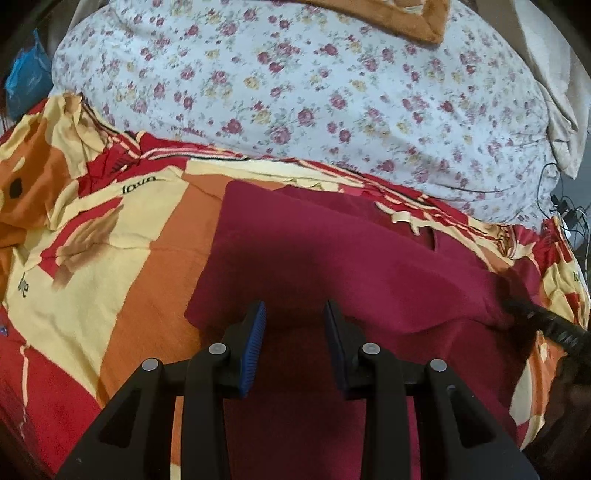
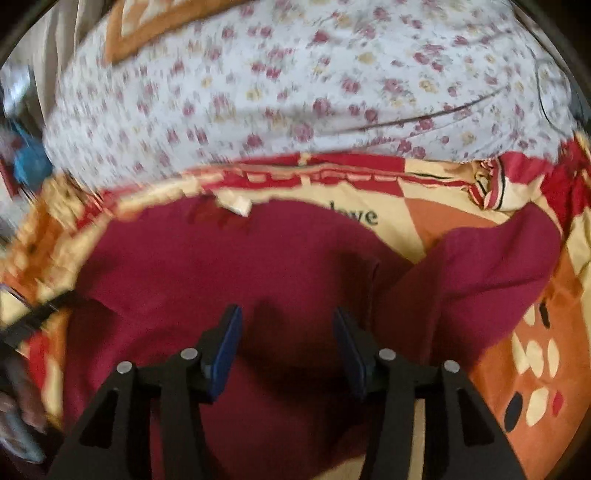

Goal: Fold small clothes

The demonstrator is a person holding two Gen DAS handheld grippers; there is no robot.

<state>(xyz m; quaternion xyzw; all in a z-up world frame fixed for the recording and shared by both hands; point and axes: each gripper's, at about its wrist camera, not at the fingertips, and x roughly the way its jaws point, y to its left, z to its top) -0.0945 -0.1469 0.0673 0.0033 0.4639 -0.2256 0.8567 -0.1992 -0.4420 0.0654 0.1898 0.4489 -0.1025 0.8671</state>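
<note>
A dark red garment [image 1: 332, 251] lies spread on a patterned bedsheet [image 1: 92, 258]. Its left side looks folded in with a straight edge. My left gripper [image 1: 294, 314] is open just above the garment's near part, with nothing between its blue pads. In the right wrist view the same garment [image 2: 221, 266] fills the middle, with one sleeve [image 2: 491, 266] stretched out to the right. My right gripper [image 2: 288, 321] is open over the cloth and empty. The right wrist view is blurred. The right gripper's black finger shows at the right edge of the left wrist view [image 1: 546, 325].
A white floral quilt [image 1: 295, 85] lies bunched behind the garment. An orange blanket [image 1: 406, 18] lies on top of it. A beige cloth [image 1: 554, 92] and black cables [image 1: 565, 218] are at the right. A blue bag [image 1: 26, 77] sits at the far left.
</note>
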